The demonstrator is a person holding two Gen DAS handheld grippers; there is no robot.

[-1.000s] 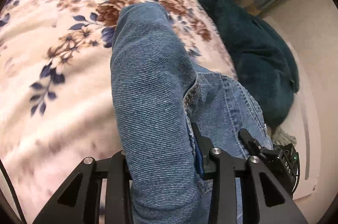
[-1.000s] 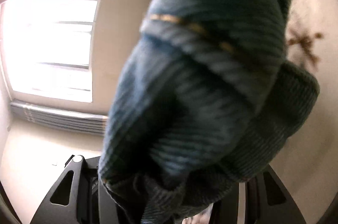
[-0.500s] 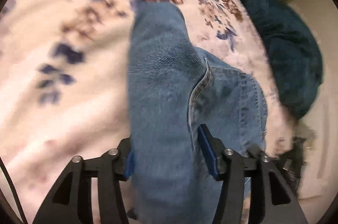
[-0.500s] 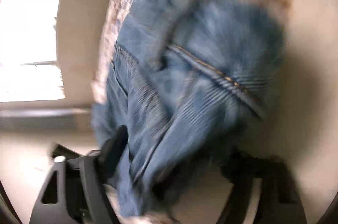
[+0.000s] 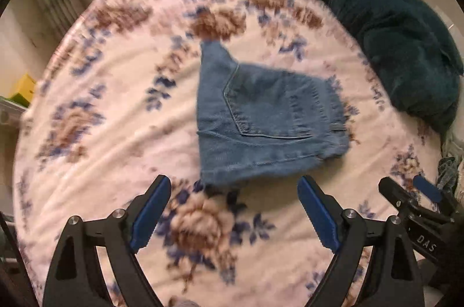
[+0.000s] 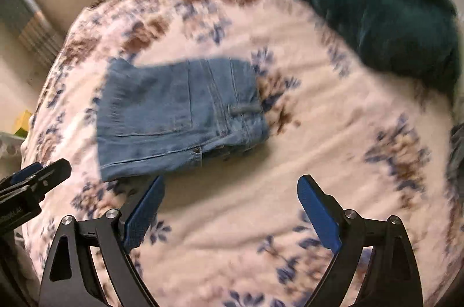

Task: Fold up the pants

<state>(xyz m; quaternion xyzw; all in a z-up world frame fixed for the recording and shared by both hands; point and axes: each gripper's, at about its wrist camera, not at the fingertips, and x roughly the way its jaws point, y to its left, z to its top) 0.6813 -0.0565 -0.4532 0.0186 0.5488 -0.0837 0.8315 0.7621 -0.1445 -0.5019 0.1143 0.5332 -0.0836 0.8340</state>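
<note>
The folded jeans (image 5: 261, 118) lie on the flowered blanket (image 5: 101, 118), just ahead of the left gripper (image 5: 234, 191), whose jaws stand wide apart and empty. Only the right view shows what may be a rivet, though blurred. The right gripper (image 6: 230, 191) gapes empty too. A second ago both clamped denim; both have just been opening.

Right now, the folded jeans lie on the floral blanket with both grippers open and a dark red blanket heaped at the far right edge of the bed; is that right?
Nearly: the heap is dark teal, not dark red, as both wrist views show. The rest holds: the folded jeans lie on the floral blanket, and the left gripper and right gripper are open with nothing between their jaws.
</note>
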